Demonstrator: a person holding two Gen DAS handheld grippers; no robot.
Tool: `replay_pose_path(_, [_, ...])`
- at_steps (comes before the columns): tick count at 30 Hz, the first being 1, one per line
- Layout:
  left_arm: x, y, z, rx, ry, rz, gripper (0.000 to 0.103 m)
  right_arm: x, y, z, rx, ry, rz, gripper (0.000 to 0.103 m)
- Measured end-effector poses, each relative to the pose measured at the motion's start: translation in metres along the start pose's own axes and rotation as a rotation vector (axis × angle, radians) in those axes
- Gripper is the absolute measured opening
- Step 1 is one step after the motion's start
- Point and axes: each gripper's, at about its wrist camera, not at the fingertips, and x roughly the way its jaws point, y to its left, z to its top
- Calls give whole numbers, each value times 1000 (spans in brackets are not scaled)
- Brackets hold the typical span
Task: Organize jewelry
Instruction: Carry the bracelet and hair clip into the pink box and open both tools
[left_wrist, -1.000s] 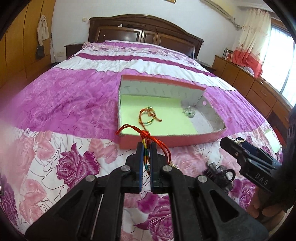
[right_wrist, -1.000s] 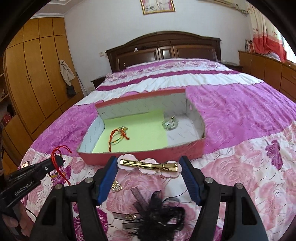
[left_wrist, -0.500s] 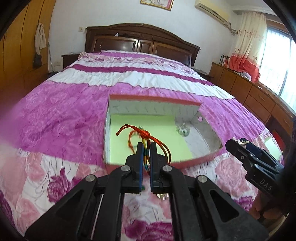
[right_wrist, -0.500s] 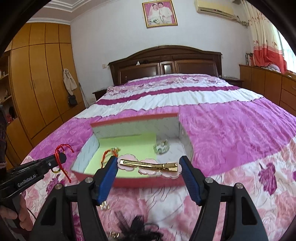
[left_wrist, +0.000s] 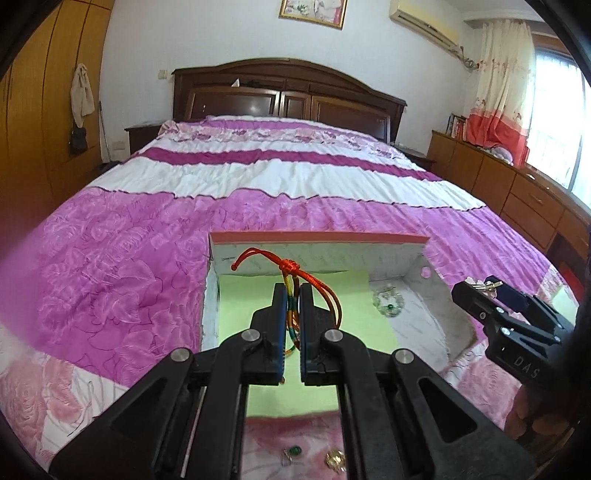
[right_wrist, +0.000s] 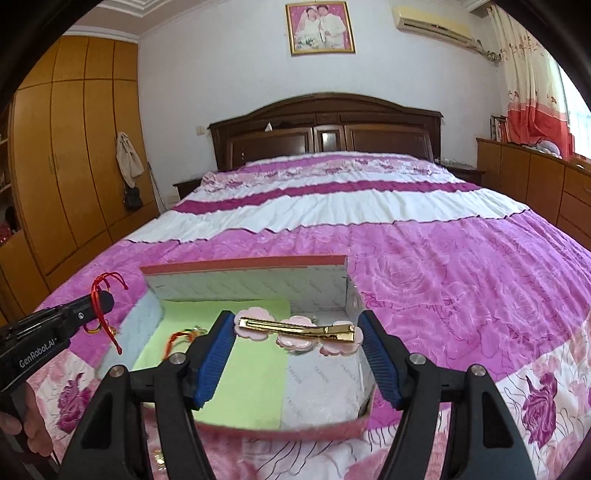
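A pink-rimmed open box (left_wrist: 317, 238) (right_wrist: 243, 264) with a green liner lies on the bed. My left gripper (left_wrist: 291, 291) is shut on a red and multicoloured cord bracelet (left_wrist: 291, 267) and holds it above the box's green floor; it also shows in the right wrist view (right_wrist: 101, 301). My right gripper (right_wrist: 297, 328) is shut on a gold hair clip with pink flowers (right_wrist: 295, 328), held endwise between the blue pads over the box. Inside the box lie another red cord bracelet (right_wrist: 181, 336) and a green-stoned ornament (left_wrist: 388, 304).
Small loose pieces, a green-stoned one (left_wrist: 293, 451) and a gold one (left_wrist: 334, 459), lie on the floral bedspread (left_wrist: 110, 277) in front of the box. A wooden wardrobe (right_wrist: 66, 166) stands left, drawers (left_wrist: 517, 195) right, the headboard (right_wrist: 325, 129) behind.
Both grippers have risen and moved forward over the box with their items. The black hair piece and loose jewelry in front of the box have dropped out of the right wrist view.
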Motion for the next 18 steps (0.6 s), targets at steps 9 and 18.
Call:
replay_pose_path(9, [49, 5, -9, -2, 121, 54, 0, 50, 0, -8, -31, 148, -12, 70])
replay_pose_path(18, [82, 6, -25, 9, 247, 75, 0, 81, 0, -18, -66, 266, -41, 70])
